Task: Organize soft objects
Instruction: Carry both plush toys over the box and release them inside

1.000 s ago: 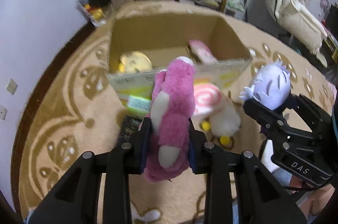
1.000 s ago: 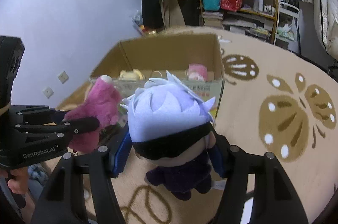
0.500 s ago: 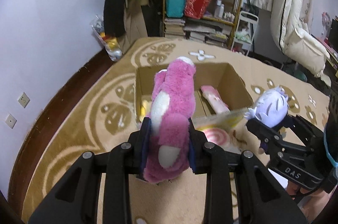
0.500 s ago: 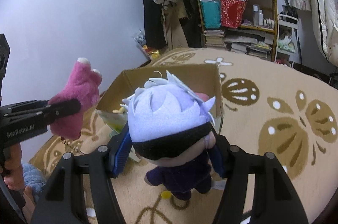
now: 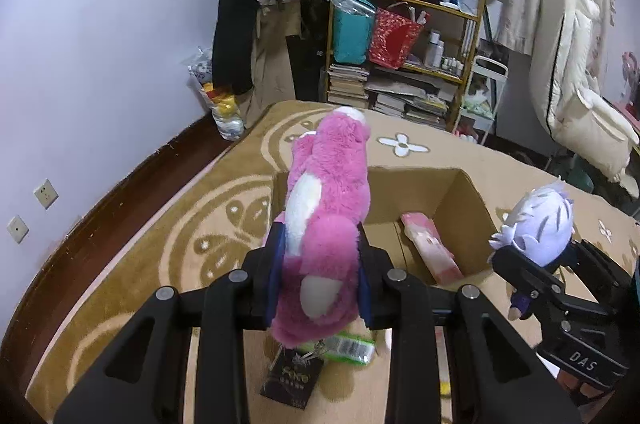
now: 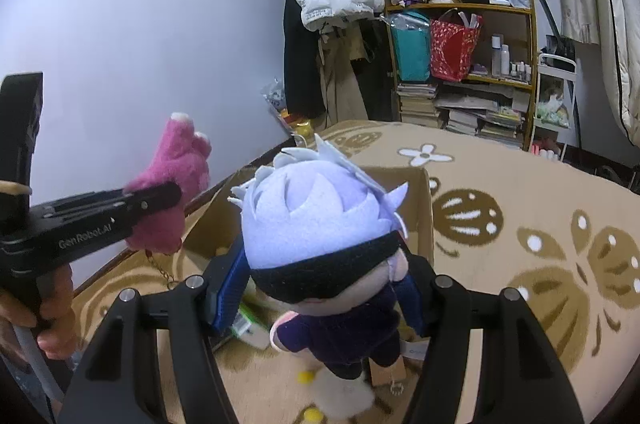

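My left gripper (image 5: 320,278) is shut on a pink plush bear (image 5: 328,208), held upright in the air in front of an open cardboard box (image 5: 460,192) on the carpet. The same bear (image 6: 172,184) shows at the left of the right wrist view, pinched by the left gripper (image 6: 160,198), with a chain hanging below it. My right gripper (image 6: 320,298) is shut on a plush doll with pale lilac hair and a black blindfold (image 6: 316,224), lifted above the box (image 6: 424,208). That doll (image 5: 538,224) appears at the right of the left wrist view.
Inside the box lies a pink packet (image 5: 428,248). Under the grippers on the beige patterned carpet (image 6: 520,216) lie a green packet (image 5: 348,346), a black tag (image 5: 292,380) and a white fluffy toy (image 6: 340,396). A cluttered shelf (image 5: 404,44) and hanging coats stand by the far wall.
Both grippers have risen with their toys and tipped upward, so the box has dropped lower in view and more of the shelf and wall shows.
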A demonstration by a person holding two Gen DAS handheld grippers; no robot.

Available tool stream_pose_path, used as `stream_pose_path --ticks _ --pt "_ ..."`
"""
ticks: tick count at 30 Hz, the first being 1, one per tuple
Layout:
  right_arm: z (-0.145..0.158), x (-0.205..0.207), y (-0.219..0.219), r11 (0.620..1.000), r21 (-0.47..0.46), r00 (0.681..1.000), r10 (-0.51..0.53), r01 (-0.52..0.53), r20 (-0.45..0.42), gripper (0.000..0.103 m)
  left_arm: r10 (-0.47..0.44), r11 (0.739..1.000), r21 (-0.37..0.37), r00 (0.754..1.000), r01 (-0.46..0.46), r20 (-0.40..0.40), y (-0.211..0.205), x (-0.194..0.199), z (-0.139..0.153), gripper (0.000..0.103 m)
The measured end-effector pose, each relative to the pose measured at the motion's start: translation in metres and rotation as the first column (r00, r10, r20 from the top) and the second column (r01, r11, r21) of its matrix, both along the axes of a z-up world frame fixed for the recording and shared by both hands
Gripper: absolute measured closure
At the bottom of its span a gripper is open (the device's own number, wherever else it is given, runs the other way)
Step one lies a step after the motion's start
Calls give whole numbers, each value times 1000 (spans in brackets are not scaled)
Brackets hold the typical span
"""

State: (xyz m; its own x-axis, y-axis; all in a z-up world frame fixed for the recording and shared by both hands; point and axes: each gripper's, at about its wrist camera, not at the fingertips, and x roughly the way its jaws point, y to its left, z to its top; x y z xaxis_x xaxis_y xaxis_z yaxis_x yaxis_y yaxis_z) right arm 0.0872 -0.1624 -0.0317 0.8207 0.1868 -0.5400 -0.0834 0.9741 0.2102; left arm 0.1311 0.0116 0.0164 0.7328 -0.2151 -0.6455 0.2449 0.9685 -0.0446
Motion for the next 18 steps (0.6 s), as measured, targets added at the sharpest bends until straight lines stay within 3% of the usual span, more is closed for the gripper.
stream_pose_path --ticks 10,18 --pt "-1 28 -2 1000 -8 1000 16 -16 11 34 38 999 -7 998 -37 54 -9 20 -1 73" --pt "-4 46 -2 1000 -21 1000 21 -21 19 33 49 999 -13 999 -49 -5 -14 32 -22 72"
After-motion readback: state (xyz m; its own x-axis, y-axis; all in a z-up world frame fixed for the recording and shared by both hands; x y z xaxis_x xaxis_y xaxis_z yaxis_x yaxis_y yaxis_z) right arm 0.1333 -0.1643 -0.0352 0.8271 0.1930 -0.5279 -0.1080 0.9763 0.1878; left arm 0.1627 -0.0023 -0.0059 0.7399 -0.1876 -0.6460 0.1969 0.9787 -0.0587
